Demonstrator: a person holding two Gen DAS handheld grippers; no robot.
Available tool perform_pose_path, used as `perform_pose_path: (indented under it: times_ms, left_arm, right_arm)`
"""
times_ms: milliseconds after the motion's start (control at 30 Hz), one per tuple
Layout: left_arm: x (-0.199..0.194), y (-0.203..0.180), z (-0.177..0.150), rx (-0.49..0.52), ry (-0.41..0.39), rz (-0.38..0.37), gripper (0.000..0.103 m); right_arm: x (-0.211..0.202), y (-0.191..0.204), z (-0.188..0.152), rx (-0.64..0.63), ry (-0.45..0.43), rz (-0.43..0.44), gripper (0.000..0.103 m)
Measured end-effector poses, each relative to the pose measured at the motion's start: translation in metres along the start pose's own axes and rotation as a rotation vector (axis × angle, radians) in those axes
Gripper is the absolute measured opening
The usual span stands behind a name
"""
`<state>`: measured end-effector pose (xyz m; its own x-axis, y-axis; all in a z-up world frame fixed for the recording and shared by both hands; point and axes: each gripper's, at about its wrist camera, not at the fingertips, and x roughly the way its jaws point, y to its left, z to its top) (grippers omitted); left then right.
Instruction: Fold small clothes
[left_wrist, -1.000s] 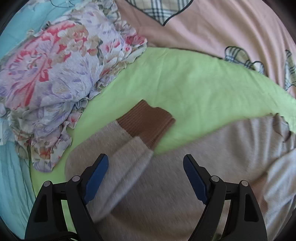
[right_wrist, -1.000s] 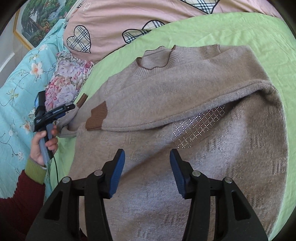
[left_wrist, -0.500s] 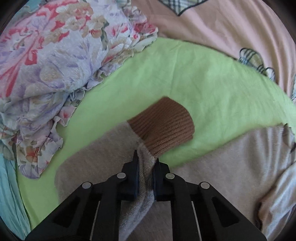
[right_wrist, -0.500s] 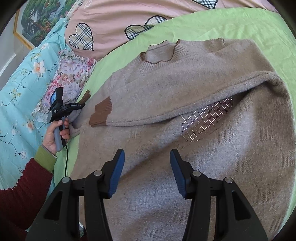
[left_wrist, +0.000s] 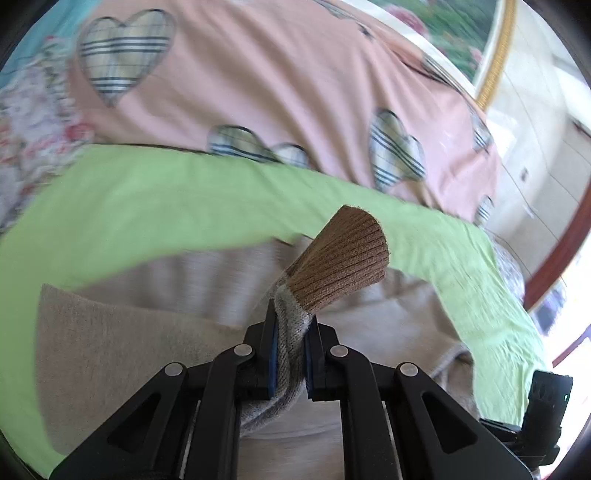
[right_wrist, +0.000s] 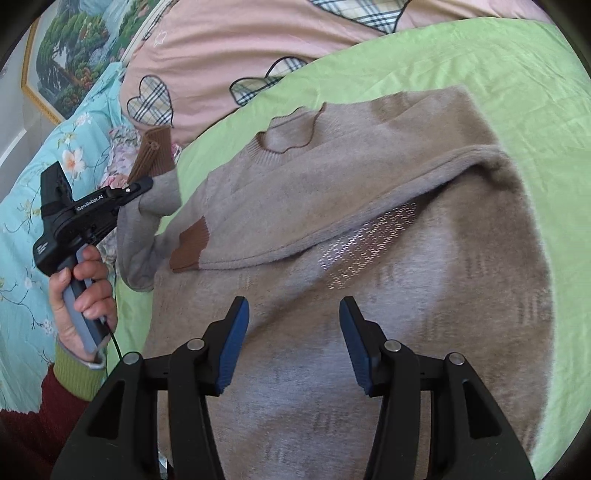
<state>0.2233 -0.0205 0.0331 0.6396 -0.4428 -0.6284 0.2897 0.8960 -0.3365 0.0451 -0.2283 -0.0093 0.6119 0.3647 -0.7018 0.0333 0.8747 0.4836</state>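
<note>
A beige knitted sweater (right_wrist: 369, 229) lies spread on a green sheet (right_wrist: 480, 62), collar at the far end. One sleeve lies folded across its chest, its brown cuff (right_wrist: 190, 245) at the left side. My left gripper (left_wrist: 290, 332) is shut on the other sleeve (left_wrist: 291, 354) just behind its brown cuff (left_wrist: 340, 266) and holds it lifted off the bed. It shows from the side in the right wrist view (right_wrist: 146, 182), left of the sweater. My right gripper (right_wrist: 293, 343) is open and empty above the sweater's lower body.
A pink quilt with plaid hearts (right_wrist: 236, 48) lies beyond the sheet. A floral cloth (right_wrist: 118, 155) and a turquoise flowered bedcover (right_wrist: 22, 236) are at the left. A framed picture (right_wrist: 66, 48) hangs on the wall. The right gripper's body (left_wrist: 543, 417) shows at the left view's lower right.
My left gripper closed on the left sleeve near its cuff, then lifted it and swung it up and right toward the sweater body. My right gripper stayed open over the hem.
</note>
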Motion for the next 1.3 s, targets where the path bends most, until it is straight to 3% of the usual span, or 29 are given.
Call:
perform_pose_path:
  times_ms: [167, 367, 433, 500, 600, 633, 767, 867, 967, 1100, 1200, 1267, 1300]
  left_arm:
    - [0.048, -0.062, -0.023, 0.084, 0.078, -0.054, 0.009]
    - [0.093, -0.079, -0.049, 0.121, 0.184, -0.054, 0.013]
    - [0.096, -0.073, -0.055, 0.103, 0.206, -0.056, 0.019]
    - [0.091, -0.068, -0.059, 0.091, 0.217, -0.064, 0.035]
    - [0.068, -0.059, -0.069, 0.096, 0.194, -0.045, 0.052]
    - [0.059, -0.057, -0.072, 0.096, 0.182, -0.038, 0.054]
    - [0.016, -0.033, -0.082, 0.09, 0.138, 0.028, 0.055]
    - [-0.019, -0.001, -0.091, 0.066, 0.101, 0.131, 0.056]
    - [-0.047, 0.042, -0.1, -0.001, 0.066, 0.282, 0.056]
    - [-0.052, 0.095, -0.11, -0.116, 0.103, 0.382, 0.056]
    - [-0.037, 0.112, -0.111, -0.14, 0.138, 0.39, 0.056]
    - [-0.027, 0.114, -0.104, -0.136, 0.142, 0.381, 0.056]
    - [-0.023, 0.113, -0.1, -0.133, 0.139, 0.38, 0.056]
  right_arm:
    - [-0.016, -0.023, 0.0, 0.05, -0.035, -0.028, 0.052]
    - [-0.027, -0.038, 0.004, 0.078, -0.063, -0.039, 0.052]
    - [-0.027, -0.038, 0.008, 0.077, -0.066, -0.038, 0.052]
    - [-0.026, -0.036, 0.012, 0.07, -0.069, -0.035, 0.053]
    - [-0.021, -0.033, 0.022, 0.06, -0.07, -0.029, 0.06]
    - [-0.018, -0.031, 0.026, 0.056, -0.071, -0.026, 0.06]
    - [-0.004, -0.025, 0.044, 0.05, -0.076, -0.011, 0.06]
    - [0.008, -0.018, 0.062, 0.023, -0.084, -0.012, 0.06]
    - [0.021, -0.015, 0.078, 0.0, -0.077, -0.02, 0.061]
    - [0.051, -0.023, 0.091, 0.003, -0.016, -0.088, 0.061]
    - [0.072, -0.026, 0.091, 0.01, 0.032, -0.08, 0.061]
    - [0.081, -0.02, 0.089, -0.021, 0.046, -0.06, 0.052]
    - [0.084, -0.016, 0.089, -0.036, 0.053, -0.051, 0.024]
